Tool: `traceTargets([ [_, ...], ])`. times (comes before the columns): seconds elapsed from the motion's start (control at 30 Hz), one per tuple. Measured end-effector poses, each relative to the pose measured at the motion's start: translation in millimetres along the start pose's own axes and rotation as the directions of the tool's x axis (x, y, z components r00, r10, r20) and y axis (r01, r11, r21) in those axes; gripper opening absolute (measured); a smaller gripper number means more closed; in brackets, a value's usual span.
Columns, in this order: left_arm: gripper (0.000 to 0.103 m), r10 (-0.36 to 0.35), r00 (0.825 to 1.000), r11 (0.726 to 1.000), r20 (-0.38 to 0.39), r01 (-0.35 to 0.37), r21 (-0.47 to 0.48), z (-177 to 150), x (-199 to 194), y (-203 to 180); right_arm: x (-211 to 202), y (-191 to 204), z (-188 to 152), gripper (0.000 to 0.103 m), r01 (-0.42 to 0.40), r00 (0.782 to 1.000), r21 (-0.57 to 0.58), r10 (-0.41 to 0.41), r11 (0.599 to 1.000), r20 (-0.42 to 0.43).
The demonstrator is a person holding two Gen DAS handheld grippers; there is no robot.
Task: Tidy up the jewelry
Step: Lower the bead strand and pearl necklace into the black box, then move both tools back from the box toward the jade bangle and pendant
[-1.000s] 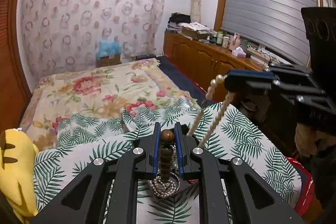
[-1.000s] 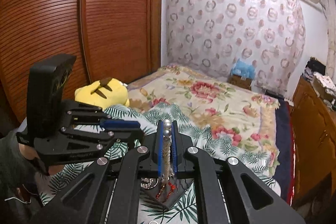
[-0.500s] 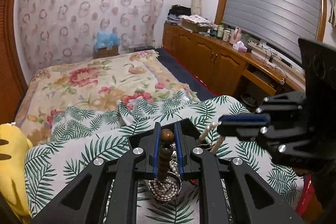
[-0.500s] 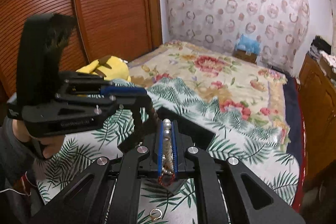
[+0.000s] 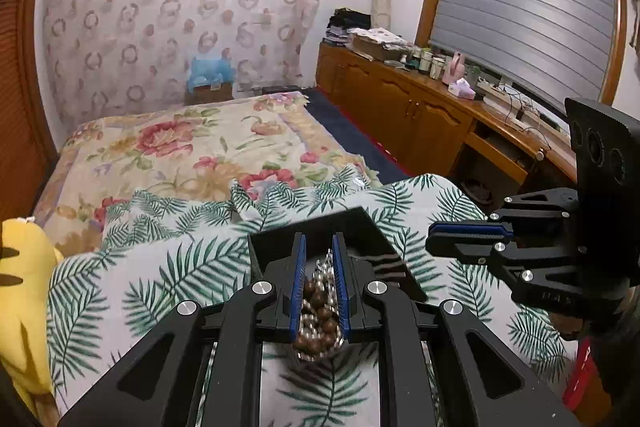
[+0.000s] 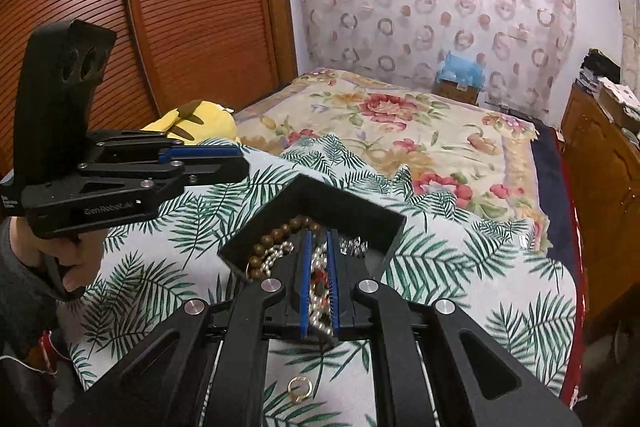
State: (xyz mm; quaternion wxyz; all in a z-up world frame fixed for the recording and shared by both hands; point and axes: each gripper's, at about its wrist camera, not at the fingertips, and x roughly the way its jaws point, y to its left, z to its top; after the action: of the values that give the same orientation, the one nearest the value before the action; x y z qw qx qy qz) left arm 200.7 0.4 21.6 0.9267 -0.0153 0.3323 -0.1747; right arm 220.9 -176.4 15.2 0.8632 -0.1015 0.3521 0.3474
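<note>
A black open jewelry box [image 5: 360, 227] [image 6: 320, 203] lies on the palm-leaf cloth. In it lie a brown wooden bead strand [image 5: 316, 311] [image 6: 276, 233] and a white pearl strand [image 6: 320, 291] with a red piece. My left gripper [image 5: 319, 247] hovers just over the box, jaws slightly apart, the brown beads lying loose beneath them. My right gripper [image 6: 319, 239] is over the box too, jaws slightly apart with the pearl strand between them. A gold ring [image 6: 300, 385] lies on the cloth in front of the box.
The palm-leaf cloth [image 5: 160, 267] covers the near end of a floral bed [image 5: 180, 147]. A yellow plush toy [image 5: 20, 287] [image 6: 200, 119] lies at the left. Wooden cabinets [image 5: 420, 115] run along the right wall; a slatted wardrobe [image 6: 180, 7] stands left.
Both grippers came down from above into the box. The brown strand has dropped from the left jaws into the box, and the pearl strand has been lowered into it, jaws slackened.
</note>
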Motion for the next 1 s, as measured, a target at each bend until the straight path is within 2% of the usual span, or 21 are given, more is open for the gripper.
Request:
traceTargets([
  [0.27,0.014,0.0,1.0,1.0,-0.016,0.0,0.009,-37,-15,-16,-11,7,-39,0.009,0.012,1.0,0.041,-0.012,0.999,-0.005],
  [0.33,0.019,-0.002,1.0,1.0,-0.021,0.002,0.016,-49,-18,-22,-16,7,-54,0.009,0.016,1.0,0.06,-0.016,0.998,-0.002],
  [0.43,0.025,0.0,1.0,1.0,-0.026,0.001,0.029,-67,-21,-33,-24,8,-75,0.016,0.018,1.0,0.094,-0.019,0.995,0.003],
  [0.47,0.026,-0.003,0.999,1.0,-0.032,0.004,0.028,-73,-21,-37,-27,8,-81,0.023,0.02,1.0,0.108,-0.021,0.994,0.005],
  [0.5,0.03,-0.004,0.999,1.0,-0.036,0.005,0.027,-78,-22,-39,-29,9,-87,0.029,0.024,1.0,0.117,-0.025,0.993,0.006],
  [0.57,0.044,-0.001,0.999,1.0,-0.042,0.002,0.028,-87,-24,-45,-36,12,-97,0.03,0.035,0.999,0.129,-0.037,0.991,0.011],
  [0.6,0.059,0.008,0.999,1.0,-0.043,-0.006,0.028,-91,-25,-47,-40,13,-102,0.03,0.04,0.999,0.134,-0.043,0.99,0.015],
  [0.63,0.069,0.016,0.999,1.0,-0.042,-0.015,0.026,-95,-26,-50,-43,13,-106,0.031,0.044,0.999,0.137,-0.047,0.99,0.017],
  [0.7,0.076,0.016,0.999,1.0,-0.049,-0.015,0.021,-101,-27,-53,-52,15,-113,0.041,0.061,0.997,0.144,-0.066,0.988,0.029],
  [0.83,0.088,0.035,0.997,0.999,-0.066,-0.033,0.03,-111,-26,-63,-63,16,-130,0.05,0.104,0.993,0.146,-0.111,0.984,0.039],
  [1.0,0.091,0.042,0.995,0.998,-0.092,-0.037,0.053,-125,-21,-73,-65,13,-153,0.06,0.141,0.989,0.161,-0.146,0.977,0.02],
])
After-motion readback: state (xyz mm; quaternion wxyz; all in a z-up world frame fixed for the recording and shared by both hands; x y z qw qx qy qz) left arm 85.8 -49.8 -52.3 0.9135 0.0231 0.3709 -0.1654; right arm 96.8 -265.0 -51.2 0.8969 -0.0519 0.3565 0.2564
